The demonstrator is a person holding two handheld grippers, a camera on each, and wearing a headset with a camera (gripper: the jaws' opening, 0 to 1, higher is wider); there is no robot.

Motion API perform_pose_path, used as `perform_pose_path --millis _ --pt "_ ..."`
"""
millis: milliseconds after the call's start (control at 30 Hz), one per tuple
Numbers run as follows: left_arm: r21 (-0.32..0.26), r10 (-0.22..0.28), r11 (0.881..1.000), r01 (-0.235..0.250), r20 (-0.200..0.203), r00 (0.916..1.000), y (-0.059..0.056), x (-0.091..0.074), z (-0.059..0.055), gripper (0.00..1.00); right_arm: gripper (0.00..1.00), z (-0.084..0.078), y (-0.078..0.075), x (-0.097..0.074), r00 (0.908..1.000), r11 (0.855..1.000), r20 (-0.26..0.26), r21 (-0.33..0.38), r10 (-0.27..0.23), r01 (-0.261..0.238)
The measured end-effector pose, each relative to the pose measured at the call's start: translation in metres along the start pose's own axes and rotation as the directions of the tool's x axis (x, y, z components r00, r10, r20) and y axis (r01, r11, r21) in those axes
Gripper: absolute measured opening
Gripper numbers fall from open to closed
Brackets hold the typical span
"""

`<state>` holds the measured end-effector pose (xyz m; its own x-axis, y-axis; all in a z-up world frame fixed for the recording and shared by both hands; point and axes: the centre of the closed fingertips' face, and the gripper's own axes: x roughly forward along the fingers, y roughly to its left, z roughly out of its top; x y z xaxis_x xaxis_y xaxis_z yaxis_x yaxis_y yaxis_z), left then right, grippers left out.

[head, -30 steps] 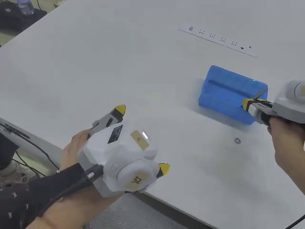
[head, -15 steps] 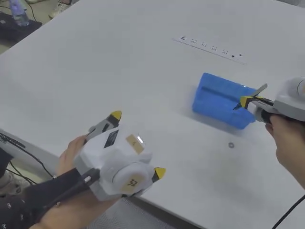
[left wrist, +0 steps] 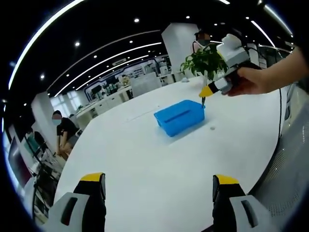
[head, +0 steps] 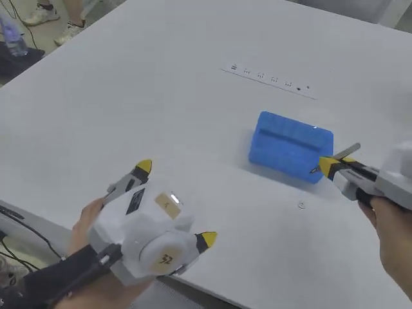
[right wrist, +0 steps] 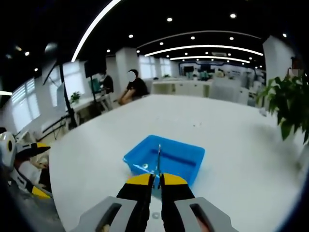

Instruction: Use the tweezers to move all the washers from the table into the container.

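**Tweezers at the container, one washer on the table**

Our left gripper point(head: 175, 203) hangs above the near edge of the table point(head: 161, 96), jaws spread wide and empty. Mid-table we see the blue container point(head: 286, 141). A washer point(head: 301, 205) lies near its front wall. Our right gripper point(head: 327, 166) clamps the tweezers point(right wrist: 159, 157), tips by the container's near rim.

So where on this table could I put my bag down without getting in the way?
The widest bare stretch of table lies left of the blue container, between the socket strip and the left gripper. It's crowded at the container's right end: the right gripper holds tweezers there, with a washer nearby.
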<state>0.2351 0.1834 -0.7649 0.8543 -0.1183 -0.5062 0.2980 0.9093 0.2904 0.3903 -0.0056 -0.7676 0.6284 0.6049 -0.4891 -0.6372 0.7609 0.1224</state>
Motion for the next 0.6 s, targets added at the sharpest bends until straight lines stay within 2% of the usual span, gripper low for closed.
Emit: perform_pose_path --millis 233,300,567,600 --pt "-0.048 0.058 0.997 -0.054 0.070 0.9959 0.014 -0.007 0.011 0.94 0.03 -0.040 -0.002 0.001 0.9968 0.999 -0.075 0.035 -0.028 0.031" --pt "-0.060 0.062 0.997 -0.058 0.072 0.9954 0.016 -0.007 0.011 0.94 0.04 -0.048 -0.003 0.003 0.9950 0.999 -0.094 0.035 -0.034 0.037" --pt "-0.055 0.065 0.997 -0.062 0.068 0.9955 0.016 -0.007 0.011 0.93 0.04 -0.055 -0.009 0.008 0.9923 0.997 -0.114 0.046 -0.048 0.053" --pt "-0.056 0.065 0.997 -0.062 0.067 0.9956 0.016 -0.007 0.011 0.93 0.04 -0.053 -0.010 0.008 0.9937 0.997 -0.099 0.047 -0.052 0.057"
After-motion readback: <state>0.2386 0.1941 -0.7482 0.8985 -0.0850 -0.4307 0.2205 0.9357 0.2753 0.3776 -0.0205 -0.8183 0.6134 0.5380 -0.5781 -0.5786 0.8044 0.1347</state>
